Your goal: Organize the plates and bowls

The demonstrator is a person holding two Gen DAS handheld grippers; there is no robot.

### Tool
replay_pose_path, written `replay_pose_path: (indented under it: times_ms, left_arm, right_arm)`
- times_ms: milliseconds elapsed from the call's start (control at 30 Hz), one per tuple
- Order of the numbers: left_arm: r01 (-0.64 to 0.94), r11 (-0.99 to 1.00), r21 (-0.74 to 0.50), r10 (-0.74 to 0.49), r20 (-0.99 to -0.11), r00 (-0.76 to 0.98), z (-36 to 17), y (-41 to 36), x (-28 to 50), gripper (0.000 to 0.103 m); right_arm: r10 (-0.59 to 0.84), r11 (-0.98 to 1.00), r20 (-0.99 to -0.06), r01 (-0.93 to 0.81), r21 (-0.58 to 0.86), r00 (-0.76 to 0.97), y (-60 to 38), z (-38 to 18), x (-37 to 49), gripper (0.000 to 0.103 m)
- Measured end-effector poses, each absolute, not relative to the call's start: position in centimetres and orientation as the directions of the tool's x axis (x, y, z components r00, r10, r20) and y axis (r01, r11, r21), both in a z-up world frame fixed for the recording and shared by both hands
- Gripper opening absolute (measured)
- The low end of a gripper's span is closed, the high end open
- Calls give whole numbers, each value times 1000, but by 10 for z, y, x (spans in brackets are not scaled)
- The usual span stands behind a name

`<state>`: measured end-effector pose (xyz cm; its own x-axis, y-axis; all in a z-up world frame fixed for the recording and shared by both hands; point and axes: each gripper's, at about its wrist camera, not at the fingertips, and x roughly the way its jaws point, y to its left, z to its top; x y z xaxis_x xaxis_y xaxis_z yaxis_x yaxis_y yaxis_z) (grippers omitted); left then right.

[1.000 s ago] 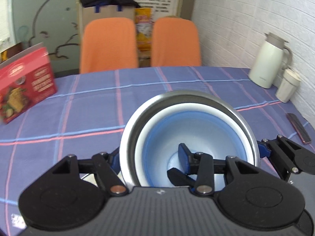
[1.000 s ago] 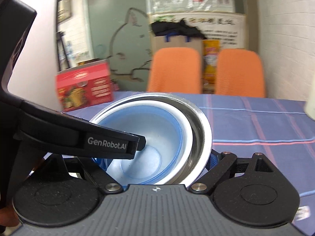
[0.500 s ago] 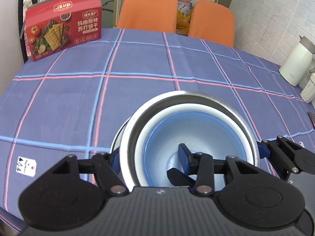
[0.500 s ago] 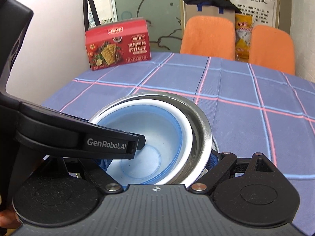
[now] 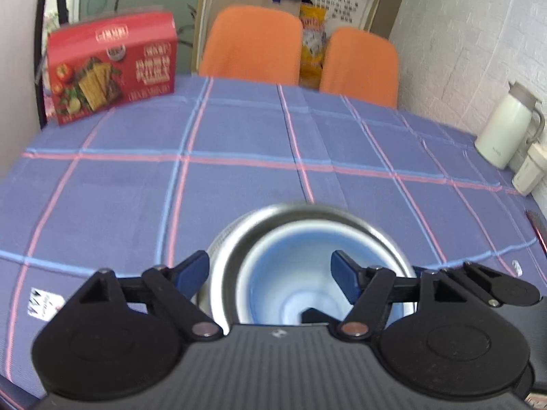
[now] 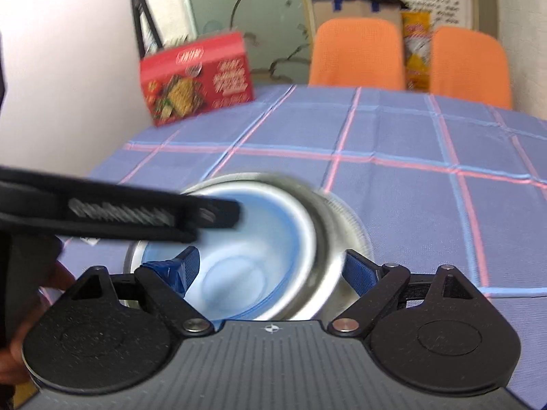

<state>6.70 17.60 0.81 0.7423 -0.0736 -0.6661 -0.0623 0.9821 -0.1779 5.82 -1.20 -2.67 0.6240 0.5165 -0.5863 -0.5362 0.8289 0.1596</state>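
Observation:
A steel bowl with a white-and-blue bowl nested in it sits on the checked tablecloth, blurred by motion. My left gripper is open, its left finger outside the steel wall and its right finger over the inside. In the right wrist view the same steel bowl and inner bowl lie ahead. My right gripper is open, straddling the wall, one finger inside and one outside. A ribbed metal rim shows under the steel bowl. The left gripper's finger crosses the view, held by a hand.
A red cracker box stands at the table's far left. Two orange chairs are behind the table. At the right stand a white jug and a small cup. A dark flat object lies at the right edge.
My left gripper has opened and let go of the bowl wall. The bowls, held up a second ago, now rest on the table. Both grippers have drawn back a little.

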Motion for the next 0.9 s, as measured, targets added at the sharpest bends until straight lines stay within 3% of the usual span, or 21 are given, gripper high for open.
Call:
replay_pose_path:
  times_ms: [200, 633, 900]
  left_arm:
    - [-65, 984, -165, -42, -574, 818, 40, 168, 54, 71]
    - [59, 976, -208, -164, -534, 829, 18, 95, -21, 72]
    - [41, 991, -124, -100, -513, 853, 0, 67, -70, 72]
  right_arm:
    - [485, 872, -479, -446, 202, 732, -49, -4, 45, 77]
    - [306, 952, -434, -255, 171, 847, -115, -26, -20, 77]
    - [233, 965, -410, -157, 210, 882, -154, -48, -62, 77]
